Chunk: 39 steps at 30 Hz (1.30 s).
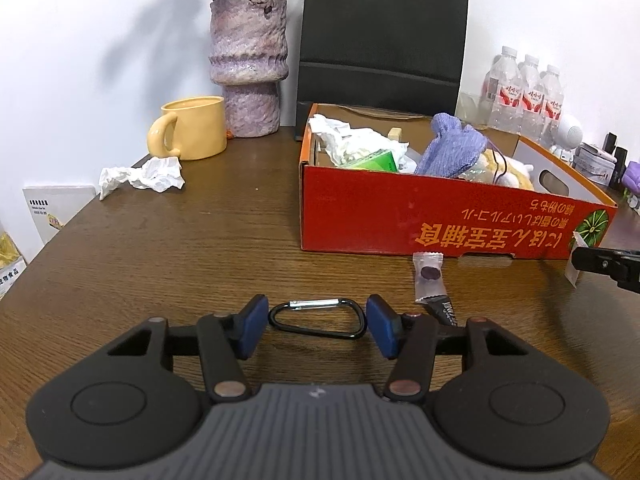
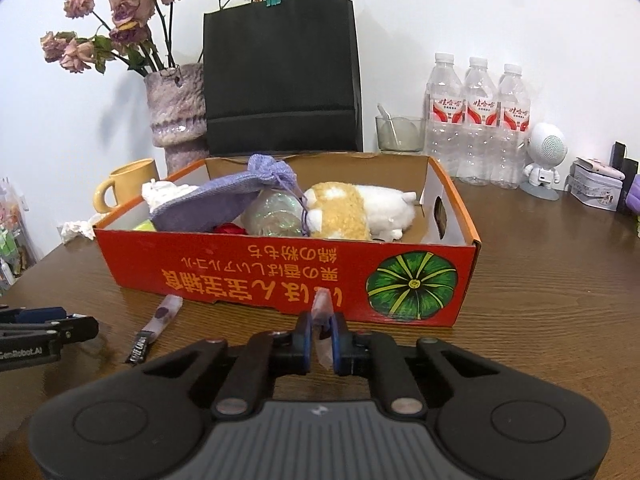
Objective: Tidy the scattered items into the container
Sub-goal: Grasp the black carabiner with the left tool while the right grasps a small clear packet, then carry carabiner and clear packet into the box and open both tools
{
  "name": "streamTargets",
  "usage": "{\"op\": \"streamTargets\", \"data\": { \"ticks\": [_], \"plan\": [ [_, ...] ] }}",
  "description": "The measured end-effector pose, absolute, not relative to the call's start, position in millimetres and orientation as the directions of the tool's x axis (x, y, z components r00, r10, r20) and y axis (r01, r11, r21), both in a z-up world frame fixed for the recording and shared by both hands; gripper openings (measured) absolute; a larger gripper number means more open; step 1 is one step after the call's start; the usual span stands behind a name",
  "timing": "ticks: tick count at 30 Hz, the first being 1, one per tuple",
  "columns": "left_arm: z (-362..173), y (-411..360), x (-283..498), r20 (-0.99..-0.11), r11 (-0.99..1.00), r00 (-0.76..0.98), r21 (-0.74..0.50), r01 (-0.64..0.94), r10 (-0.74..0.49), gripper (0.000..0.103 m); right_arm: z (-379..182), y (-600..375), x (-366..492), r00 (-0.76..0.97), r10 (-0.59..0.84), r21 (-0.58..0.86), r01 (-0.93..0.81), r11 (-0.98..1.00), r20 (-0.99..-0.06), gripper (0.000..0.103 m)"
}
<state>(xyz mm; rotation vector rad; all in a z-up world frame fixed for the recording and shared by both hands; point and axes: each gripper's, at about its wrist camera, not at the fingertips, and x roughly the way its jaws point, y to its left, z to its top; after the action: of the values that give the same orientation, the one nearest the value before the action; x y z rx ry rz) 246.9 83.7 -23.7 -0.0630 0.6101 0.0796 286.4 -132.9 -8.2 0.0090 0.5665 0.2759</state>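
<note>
Left wrist view: the left tool (image 1: 317,326) sits low over the worktop (image 1: 168,260) with its fingers apart, bracketing a black carabiner (image 1: 318,318) that lies flat between the blue pads (image 1: 254,326); neither pad is seen touching it. The red cardboard box (image 1: 436,216) stands ahead and to the right, already holding crumpled paper, a green packet (image 1: 376,160), a purple knitted pouch (image 1: 454,148) and a plush toy (image 1: 506,168). Outstanding on the worktop: a wrapped sweet (image 1: 429,276) just in front of the box wall, a dark sachet (image 1: 446,314) beside it, and a crumpled tissue (image 1: 142,176) near the yellow mug (image 1: 192,128).

Right wrist view: the right tool (image 2: 321,338) is clamped on a small clear-wrapped item (image 2: 322,312), held clear of the worktop just before the box's front wall and not yet above the opening. The box contents are confirmed here: pouch, plush toy, an iridescent ball (image 2: 274,214), and a red object only partly visible. The sweet and sachet lie to the left, near the left tool.

Assessment: the task is judged well past half done. Remaining: deposit the held item, collect the carabiner, then the sweet, sachet and tissue
</note>
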Motion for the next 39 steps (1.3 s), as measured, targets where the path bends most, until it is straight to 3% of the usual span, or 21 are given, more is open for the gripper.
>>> {"op": "streamTargets", "data": {
  "ticks": [8, 14, 24, 37, 39],
  "plan": [
    [-5, 79, 235, -0.52, 0.997, 0.853, -0.044, -0.062, 0.03, 0.055, 6, -138, 270, 0.824, 0.28, 0.091, -0.271, 0.958, -0.492, 0.009],
    [27, 74, 236, -0.459, 0.999, 0.889, -0.045, -0.016, -0.006, 0.055, 36, -148, 259, 0.858, 0.308, 0.107, -0.29, 0.951, -0.411, 0.009],
    [66, 55, 294, -0.347, 0.998, 0.937, -0.06, 0.02, -0.039, 0.055, 62, -146, 305, 0.882, 0.312, 0.08, -0.304, 0.949, -0.353, 0.009],
    [32, 44, 373, -0.424, 0.997, 0.903, -0.048, 0.055, -0.071, 0.055, 35, -144, 381, 0.843, 0.318, 0.059, -0.325, 0.944, -0.433, 0.009],
    [28, 44, 380, -0.441, 0.997, 0.894, -0.053, 0.06, -0.077, 0.059, 32, -143, 387, 0.842, 0.309, 0.057, -0.318, 0.947, -0.442, 0.013]
  ]
}}
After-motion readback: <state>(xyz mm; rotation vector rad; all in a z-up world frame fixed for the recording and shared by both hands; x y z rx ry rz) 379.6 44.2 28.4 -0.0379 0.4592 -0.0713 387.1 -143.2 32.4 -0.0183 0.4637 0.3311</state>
